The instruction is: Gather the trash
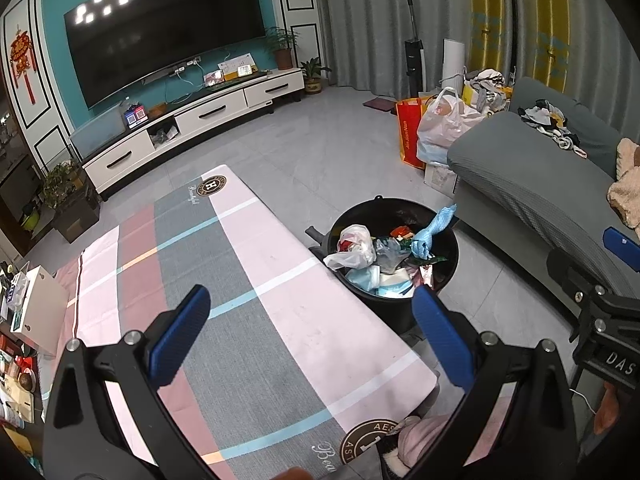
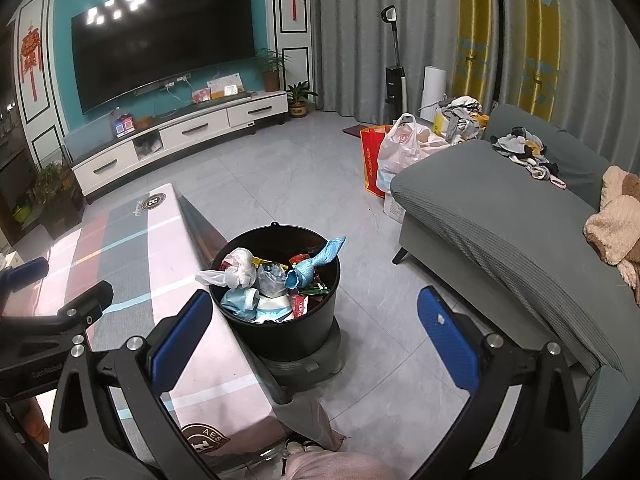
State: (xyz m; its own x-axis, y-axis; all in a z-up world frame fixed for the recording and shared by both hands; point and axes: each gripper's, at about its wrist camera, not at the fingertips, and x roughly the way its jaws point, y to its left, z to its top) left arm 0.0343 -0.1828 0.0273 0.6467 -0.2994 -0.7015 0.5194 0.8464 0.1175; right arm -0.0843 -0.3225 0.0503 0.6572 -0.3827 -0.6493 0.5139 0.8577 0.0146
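Observation:
A black round bin (image 1: pixel 404 308) (image 2: pixel 288 332) stands on the floor against the right edge of the low table, filled with trash: a crumpled white plastic bag (image 1: pixel 354 246) (image 2: pixel 238 268), a blue cloth (image 1: pixel 434 230) (image 2: pixel 316 262), wrappers and paper. My left gripper (image 1: pixel 308 328) hangs open above the table's cloth (image 1: pixel 248 264), holding nothing. My right gripper (image 2: pixel 316 330) is open just short of the bin, nothing between its fingers. The right gripper's body shows at the right edge of the left wrist view (image 1: pixel 600 300).
A grey sofa (image 2: pixel 500 208) with clothes and a beige plush lies to the right. Shopping bags (image 2: pixel 400 148) stand at its far end. A TV (image 2: pixel 160 36) hangs over a white cabinet (image 2: pixel 180 136). Grey tiled floor (image 2: pixel 304 168) spreads between. Boxes crowd the table's left end (image 1: pixel 24 320).

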